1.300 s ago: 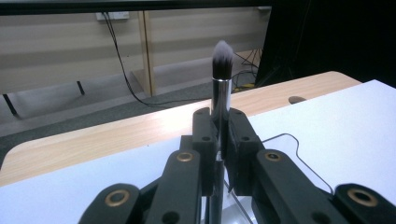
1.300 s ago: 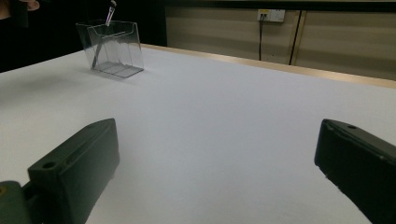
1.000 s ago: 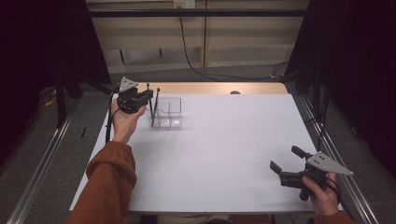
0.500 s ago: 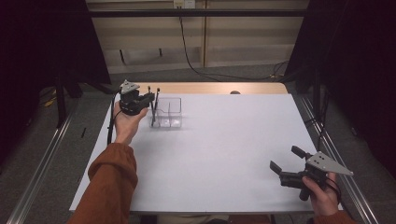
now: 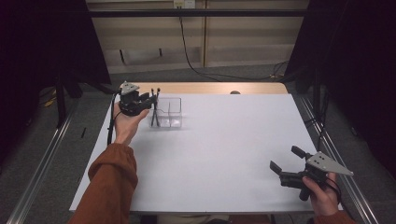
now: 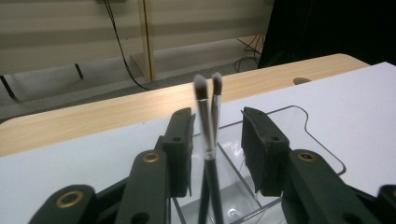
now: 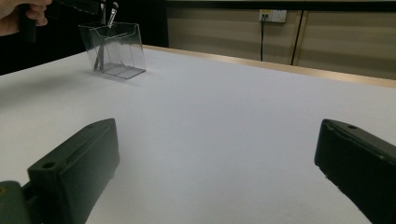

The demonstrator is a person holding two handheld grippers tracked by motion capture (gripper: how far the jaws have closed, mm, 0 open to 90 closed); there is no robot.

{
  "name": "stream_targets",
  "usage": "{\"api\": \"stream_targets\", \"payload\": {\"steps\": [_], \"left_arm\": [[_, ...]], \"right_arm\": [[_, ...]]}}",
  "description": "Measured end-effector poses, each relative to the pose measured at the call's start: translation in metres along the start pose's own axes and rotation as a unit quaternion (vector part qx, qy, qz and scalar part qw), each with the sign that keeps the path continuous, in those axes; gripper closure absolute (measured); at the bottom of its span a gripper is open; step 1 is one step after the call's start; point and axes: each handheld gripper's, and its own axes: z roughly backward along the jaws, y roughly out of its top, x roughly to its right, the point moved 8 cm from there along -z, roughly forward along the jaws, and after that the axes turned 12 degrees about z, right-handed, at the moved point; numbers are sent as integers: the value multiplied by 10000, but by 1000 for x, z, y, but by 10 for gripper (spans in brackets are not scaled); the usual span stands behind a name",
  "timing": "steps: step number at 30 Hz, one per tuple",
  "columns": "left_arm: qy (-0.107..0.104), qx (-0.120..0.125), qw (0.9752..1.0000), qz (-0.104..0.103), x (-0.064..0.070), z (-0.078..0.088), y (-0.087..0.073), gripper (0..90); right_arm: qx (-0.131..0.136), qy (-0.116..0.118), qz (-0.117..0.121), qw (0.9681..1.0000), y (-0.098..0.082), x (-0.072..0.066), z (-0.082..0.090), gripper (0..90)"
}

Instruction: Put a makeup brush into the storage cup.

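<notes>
1. Tabletop (image 5: 224,154): broad white middle is bare, so I have free room; the far wooden edge runs close behind the organizer.
2. Organizer (image 5: 169,112): far left, holding two brushes (image 6: 208,121) upright.
3. Left tongs (image 6: 217,140): just been opening, released, brushes between untouched.
4. Right tongs (image 5: 286,161): wide, idle near corner.

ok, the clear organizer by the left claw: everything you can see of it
The clear organizer looks like transparent acrylic, with inner dividers forming compartments and a curved cutout in one wall. It stands upright on the white table, far left. Two makeup brushes stand in its left compartment, bristles up, leaning together. The left claw straddles the brushes; its jaws have just been opening and the pads stand clear of them.
</notes>
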Motion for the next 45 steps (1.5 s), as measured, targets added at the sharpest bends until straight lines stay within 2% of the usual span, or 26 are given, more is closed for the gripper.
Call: {"api": "stream_targets", "payload": {"steps": [2,6,11,15,22,24,29,32,34,36,39,45], "left_arm": [[61,49,10000,8,-1,-1,0,540],[52,54,10000,24,-2,-2,-2,400],[2,155,9999,61,-3,-1,1,302],[72,160,9998,66,-5,-1,2,172],[-138,161,9996,191,-2,3,3,52],[-293,153,9994,110,2,5,3,31],[-266,238,9994,-35,8,11,7,25],[-425,280,9987,4,11,18,10,25],[-411,321,9986,22,11,20,10,25],[-366,334,9987,-80,11,23,8,25],[-375,386,9985,-17,9,26,5,29],[-299,542,9981,-63,6,38,2,36]], "right_arm": [[12,-15,-6,10000,0,0,0,0],[0,-3,-9,10000,-1,0,0,0],[13,-36,-10,10000,-1,2,1,0],[1,-22,-28,10000,-1,3,-2,0],[4,-16,-56,10000,-2,3,-1,0],[10,-23,-58,10000,-2,4,0,0],[2,-35,-76,10000,-2,3,1,0],[0,-54,-65,10000,-1,3,1,0],[17,-73,-44,10000,-1,3,2,0],[25,-81,-49,10000,-1,3,3,0],[6,-77,-45,10000,0,2,3,0],[9,-46,-9,10000,0,1,1,0]]}}
